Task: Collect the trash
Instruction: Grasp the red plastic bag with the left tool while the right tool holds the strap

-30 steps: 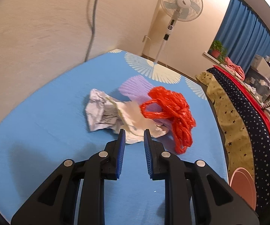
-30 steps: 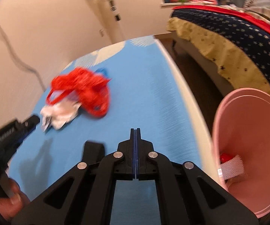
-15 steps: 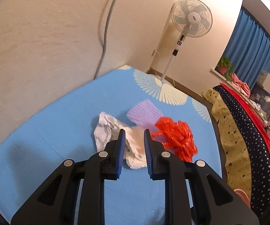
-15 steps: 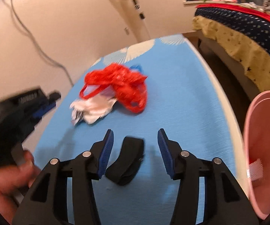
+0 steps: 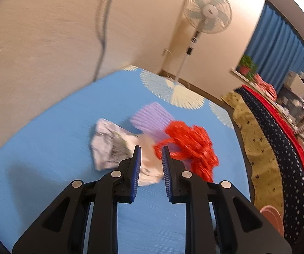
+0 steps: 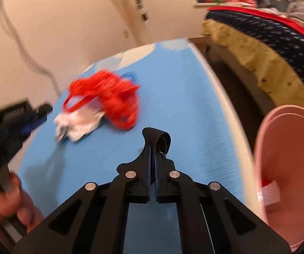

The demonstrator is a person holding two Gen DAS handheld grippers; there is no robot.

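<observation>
Pinching a black strap, right gripper fingers clamp it above blue worktop; left gripper fingers slightly spread over crumpled paper, empty

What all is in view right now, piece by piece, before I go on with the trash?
Crumpled paper: one, white with print, on the blue table beside the net.
Mesh net: one, red, bunched, against the paper.
Ridged sheet: one, lilac, under the net and paper.
Black strap: one, black, pinched in the right claw.
Bin: one, pink, off the table's right edge, scraps inside.
Table: one, blue cover with white fans.
Fan: one, white, standing by the wall.
Bed: one, navy starred cover.
Left claw: slightly apart, empty, over the paper.
Right claw: closed on the strap.
Hand: one, holding the left claw's handle.
</observation>
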